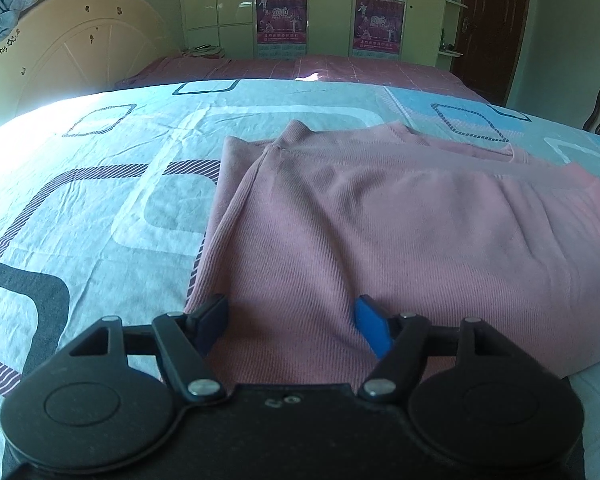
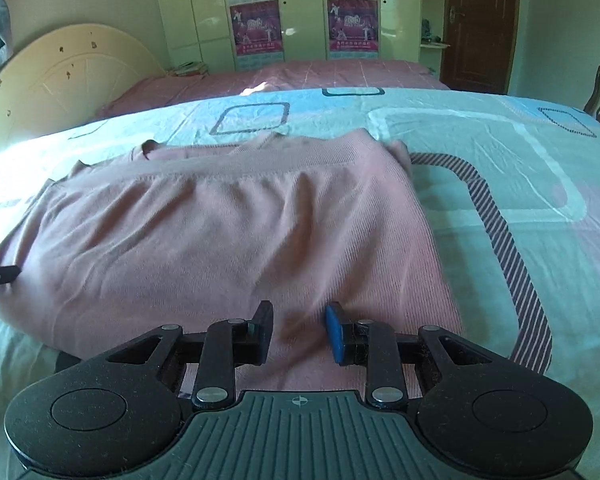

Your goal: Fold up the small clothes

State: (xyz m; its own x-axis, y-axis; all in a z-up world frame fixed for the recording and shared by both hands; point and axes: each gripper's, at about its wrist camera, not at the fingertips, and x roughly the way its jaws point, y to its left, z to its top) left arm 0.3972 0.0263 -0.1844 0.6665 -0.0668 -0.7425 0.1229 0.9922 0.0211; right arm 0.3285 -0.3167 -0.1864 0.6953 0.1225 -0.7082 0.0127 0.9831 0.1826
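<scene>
Left tool (image 1: pixel 290 322) stands with its jaws apart over the pink garment's (image 1: pixel 380 232) near edge, not clamping it. Right tool (image 2: pixel 300 330), jaws narrowly apart, seems to pinch that hem; garment lies folded mid-bed (image 1: pixel 100 208).

The pink garment (image 1: pixel 380 232) was a matt, finely ribbed knit cloth. Beneath it, the bedsheet (image 1: pixel 100 200) was thin printed cotton-like cloth, creased. Beyond the garment, the headboard (image 1: pixel 80 48) looked smooth and painted, the wardrobe doors (image 2: pixel 204 8) glossy, carrying paper posters (image 2: pixel 256 28).
</scene>
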